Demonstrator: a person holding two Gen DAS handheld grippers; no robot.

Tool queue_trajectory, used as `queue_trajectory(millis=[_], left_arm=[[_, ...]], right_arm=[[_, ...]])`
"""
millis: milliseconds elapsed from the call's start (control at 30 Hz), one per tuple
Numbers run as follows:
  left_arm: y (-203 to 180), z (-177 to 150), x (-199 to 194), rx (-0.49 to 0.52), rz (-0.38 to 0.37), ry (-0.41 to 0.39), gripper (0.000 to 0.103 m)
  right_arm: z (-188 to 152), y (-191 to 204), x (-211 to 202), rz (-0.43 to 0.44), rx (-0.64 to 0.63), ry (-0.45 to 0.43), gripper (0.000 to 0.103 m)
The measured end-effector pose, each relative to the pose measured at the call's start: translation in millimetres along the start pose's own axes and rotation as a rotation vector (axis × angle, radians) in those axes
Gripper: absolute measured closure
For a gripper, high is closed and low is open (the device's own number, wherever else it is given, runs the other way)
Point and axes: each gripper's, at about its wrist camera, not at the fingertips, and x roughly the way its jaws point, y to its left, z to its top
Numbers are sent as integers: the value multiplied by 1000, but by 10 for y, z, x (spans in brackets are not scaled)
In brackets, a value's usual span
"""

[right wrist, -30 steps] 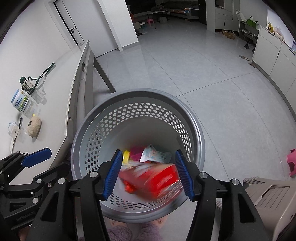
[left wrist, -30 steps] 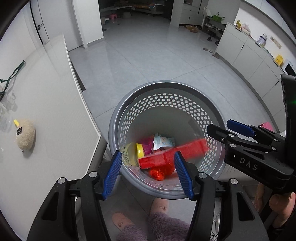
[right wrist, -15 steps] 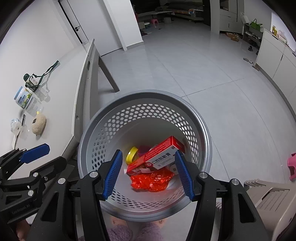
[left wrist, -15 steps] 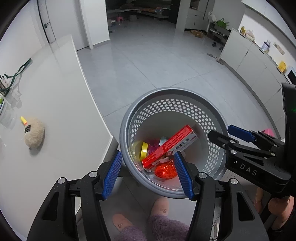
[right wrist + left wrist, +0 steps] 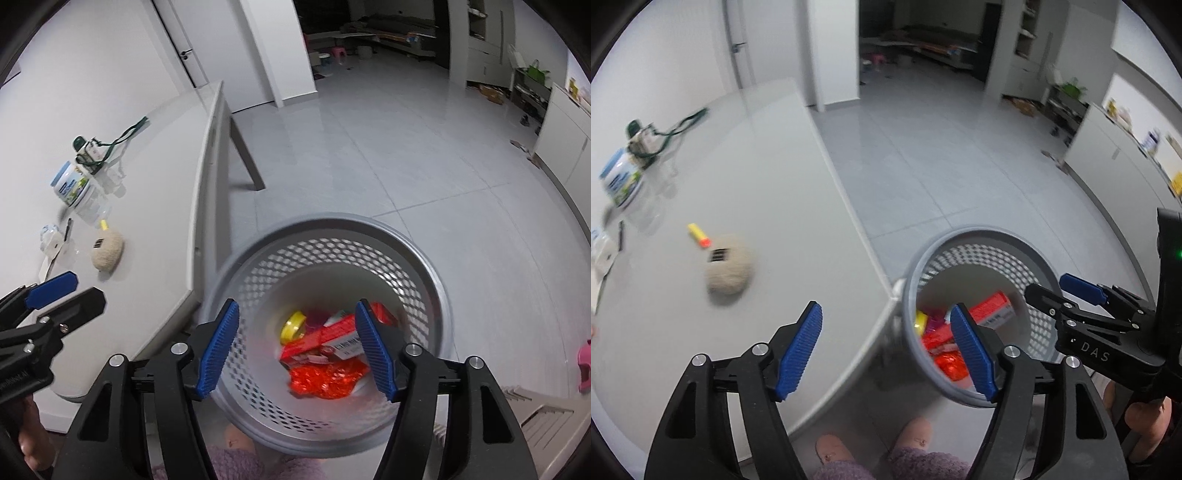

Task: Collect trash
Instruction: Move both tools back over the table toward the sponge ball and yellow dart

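Observation:
A grey perforated basket (image 5: 424,258) stands on the floor beside the white table (image 5: 757,177). In it lie a red box (image 5: 332,341), a crumpled red wrapper (image 5: 325,380) and a yellow roll (image 5: 293,321). The basket also shows in the left wrist view (image 5: 1030,266), with the red box (image 5: 993,308). My right gripper (image 5: 297,349) is open and empty above the basket. My left gripper (image 5: 886,350) is open and empty over the table's corner, left of the basket.
On the table lie a beige plush toy (image 5: 728,271), a small yellow and orange tube (image 5: 699,235), a white jar with a blue lid (image 5: 620,177) and a green lanyard (image 5: 683,120). White cabinets (image 5: 1126,147) line the right wall. My slippered feet (image 5: 875,446) are below.
The red box fell from blur into the basket and came to rest there. Both grippers then swung left and tilted up, so the table and plush toy fill more of the views.

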Motion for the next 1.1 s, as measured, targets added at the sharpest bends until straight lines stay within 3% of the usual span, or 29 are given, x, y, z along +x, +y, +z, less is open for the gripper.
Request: queue_trajectory(millis=[200,567,833,1100], left_arm=[[604,-15,-131,-93,69,-14,28],[2020,99,-129,-156,172,-27,28],[2827,261,-8,-180,179,-36,27],[3370,296,277,-179,168,-4,24]], right_arm=[[155,507,179,33,-63,13,40],[350,1648,571,48,-129,35,40],[476,2299,833,38,-137,32,37],[500,2747,1144,29,-134,47,35]])
